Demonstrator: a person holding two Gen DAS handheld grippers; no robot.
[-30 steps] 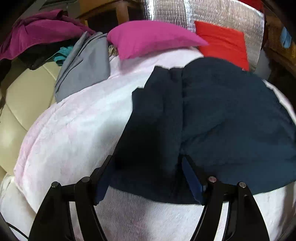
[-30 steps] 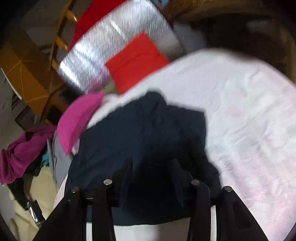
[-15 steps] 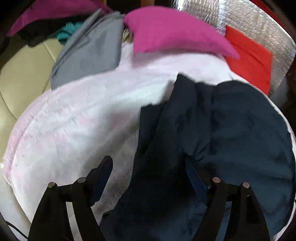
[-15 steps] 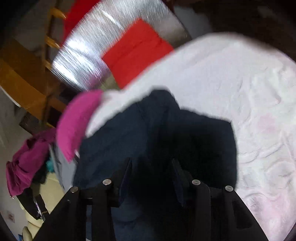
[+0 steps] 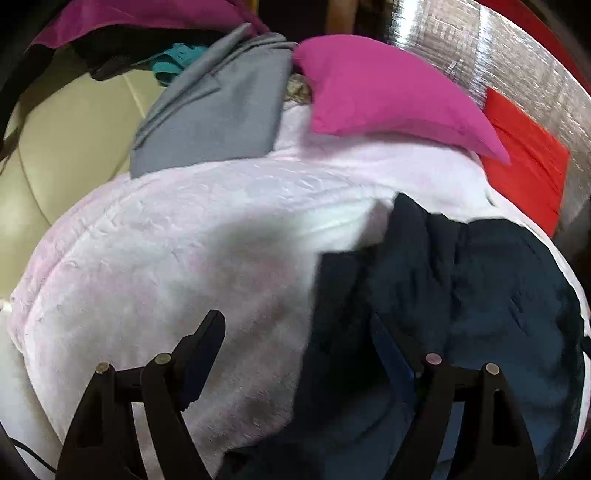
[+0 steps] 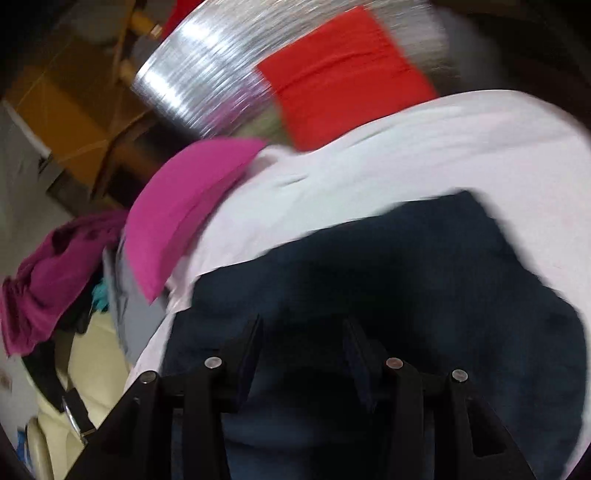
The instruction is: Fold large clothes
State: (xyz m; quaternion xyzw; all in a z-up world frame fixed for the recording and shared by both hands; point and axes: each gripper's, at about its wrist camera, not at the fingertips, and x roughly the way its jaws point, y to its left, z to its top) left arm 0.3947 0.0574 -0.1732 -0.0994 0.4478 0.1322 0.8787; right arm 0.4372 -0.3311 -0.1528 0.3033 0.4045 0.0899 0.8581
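Note:
A dark navy garment (image 5: 480, 314) lies rumpled on a pale pink blanket (image 5: 166, 258). My left gripper (image 5: 295, 328) hangs open at the garment's left edge. Its left finger is above bare blanket and its right finger above the dark cloth, with nothing pinched. In the right wrist view the same garment (image 6: 424, 277) fills the lower half, with the blanket (image 6: 443, 147) beyond it. My right gripper (image 6: 303, 332) hovers over the garment with its jaws partly apart. Only shadowed cloth shows below the gap, and the frame is blurred.
A pink pillow (image 5: 376, 96) and a red pillow (image 5: 524, 166) rest at the blanket's far edge against a silver foil panel (image 5: 480, 48). A grey garment (image 5: 221, 110) and a magenta one (image 5: 140, 14) lie on the cream sofa (image 5: 74, 147) to the left.
The left gripper slid left off the garment's middle to its left edge, and its jaws widened slightly. The right gripper swept across the garment, which now fills more of its view.

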